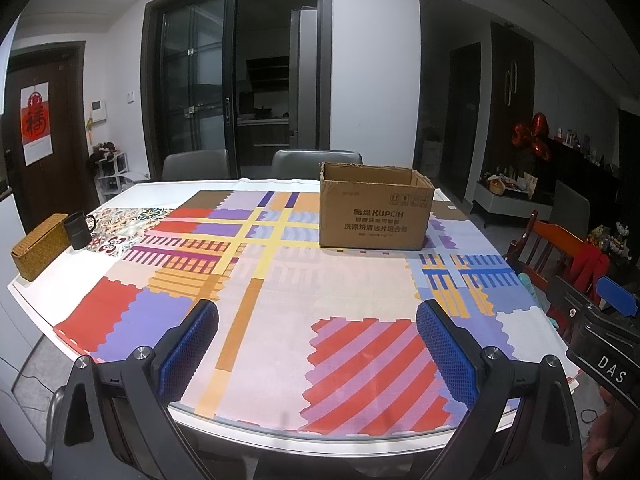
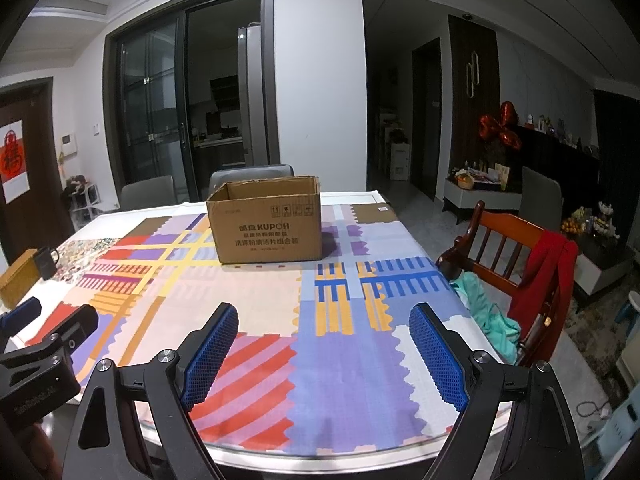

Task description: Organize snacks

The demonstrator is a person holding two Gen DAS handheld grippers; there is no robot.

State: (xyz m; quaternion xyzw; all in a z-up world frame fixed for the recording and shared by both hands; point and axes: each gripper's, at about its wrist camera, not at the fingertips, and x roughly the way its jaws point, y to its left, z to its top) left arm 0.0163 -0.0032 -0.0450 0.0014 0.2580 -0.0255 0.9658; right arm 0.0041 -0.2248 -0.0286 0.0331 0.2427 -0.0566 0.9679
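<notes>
Left gripper (image 1: 316, 320): jaws spread wide apart, nothing between them, held above the near edge of the white surface (image 1: 132, 192). Right gripper (image 2: 323, 322): jaws likewise wide apart and empty, above the same near edge.

Open brown cardboard box (image 1: 374, 216) with printed lettering stands upright on the multicoloured patchwork-pattern cloth (image 1: 280, 280), toward the far side of the surface, well apart from both grippers. Its interior is not visible from either view.

At the far left of the surface: black mug (image 1: 79, 229), touching or just beside a woven yellow-brown rectangular basket (image 1: 38, 246). A red-brown wooden chair (image 2: 508, 248), draped with a red garment (image 2: 544, 280), stands at the right.
</notes>
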